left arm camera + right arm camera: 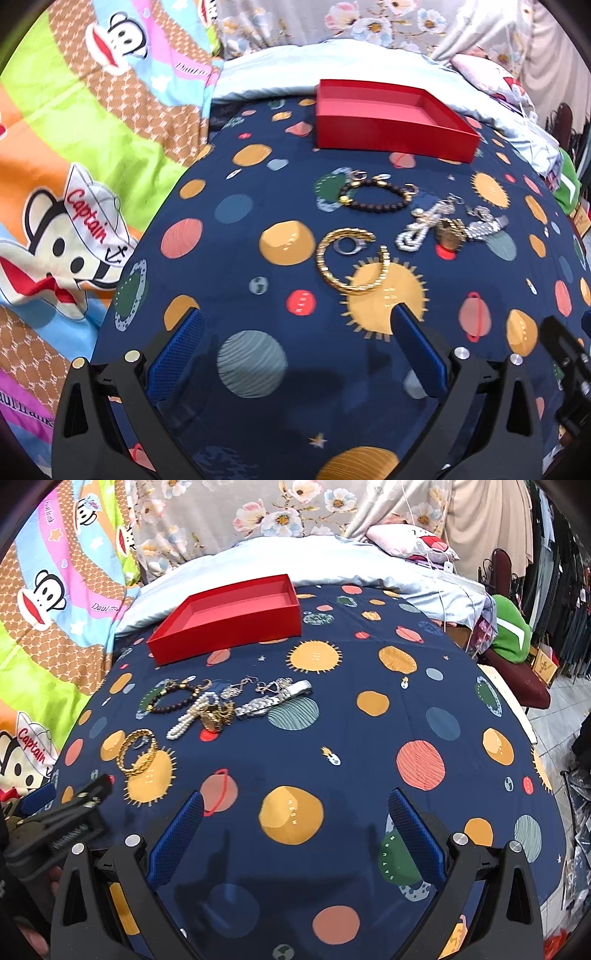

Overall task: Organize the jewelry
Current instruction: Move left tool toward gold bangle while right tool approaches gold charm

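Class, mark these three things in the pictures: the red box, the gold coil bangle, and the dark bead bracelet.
red box (391, 138), left wrist view, on its front wall.
gold coil bangle (327, 267), left wrist view, on its left curve.
dark bead bracelet (166, 708), right wrist view, on its lower beads.

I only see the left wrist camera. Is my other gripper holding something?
Observer: No. The right gripper is open, with only the planet-print cloth between its fingers.
Operator: What's past the cloth on that side?
Observer: A chair with a dark red seat and a green bundle on it.
Operator: And behind the chair?
Observer: Dark clothes hanging in a row.
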The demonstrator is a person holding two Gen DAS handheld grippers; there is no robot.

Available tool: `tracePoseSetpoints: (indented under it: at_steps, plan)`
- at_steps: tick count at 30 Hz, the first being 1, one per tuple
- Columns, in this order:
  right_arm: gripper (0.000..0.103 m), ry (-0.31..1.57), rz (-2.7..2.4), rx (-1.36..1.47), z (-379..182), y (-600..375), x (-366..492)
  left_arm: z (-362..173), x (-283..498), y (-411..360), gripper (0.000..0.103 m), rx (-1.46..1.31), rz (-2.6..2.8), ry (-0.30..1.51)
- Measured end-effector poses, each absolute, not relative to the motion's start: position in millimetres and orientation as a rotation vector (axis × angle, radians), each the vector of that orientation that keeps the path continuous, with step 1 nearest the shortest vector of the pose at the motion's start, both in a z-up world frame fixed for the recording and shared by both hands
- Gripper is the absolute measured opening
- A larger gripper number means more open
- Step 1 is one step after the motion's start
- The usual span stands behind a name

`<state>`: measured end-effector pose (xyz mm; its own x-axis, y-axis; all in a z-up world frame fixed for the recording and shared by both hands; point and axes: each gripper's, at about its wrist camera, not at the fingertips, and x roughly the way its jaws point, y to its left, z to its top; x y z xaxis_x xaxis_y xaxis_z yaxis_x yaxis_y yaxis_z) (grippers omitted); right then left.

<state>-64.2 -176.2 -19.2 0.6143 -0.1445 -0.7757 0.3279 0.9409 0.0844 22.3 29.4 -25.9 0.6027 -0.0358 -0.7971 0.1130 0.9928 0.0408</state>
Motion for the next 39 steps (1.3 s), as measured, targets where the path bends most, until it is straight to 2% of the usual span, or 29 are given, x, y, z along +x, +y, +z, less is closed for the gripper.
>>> tracePoseSetpoints:
  at_steps: [8, 23, 29, 31, 34, 39]
  plan:
    - [0.098, 0.889, -0.272, 0.235, -29, -185, -52, -43, 38, 54, 0.098, 0.015, -0.083, 0.968]
    - [0.098, 0.921, -0.270, 0.269, -45, -198, -27, -64, 75, 2, 0.098, 0.088, -0.191, 0.971]
    - [0.098, 0.934, -0.271, 0.284, -52, -203, -18, -61, 76, -6, 0.080, 0.109, -0.242, 0.938]
    - [0.098, 0.933, -0.274, 0.287, -53, -204, -16, -59, 75, -7, 0.067, 0.108, -0.257, 0.928]
    - [0.098, 0.931, -0.274, 0.294, -53, -206, -13, -57, 75, -8, 0.054, 0.105, -0.262, 0.922]
    - [0.098, 0.932, -0.270, 0.296, -54, -206, -10, -55, 75, -5, 0.054, 0.084, -0.281, 0.930]
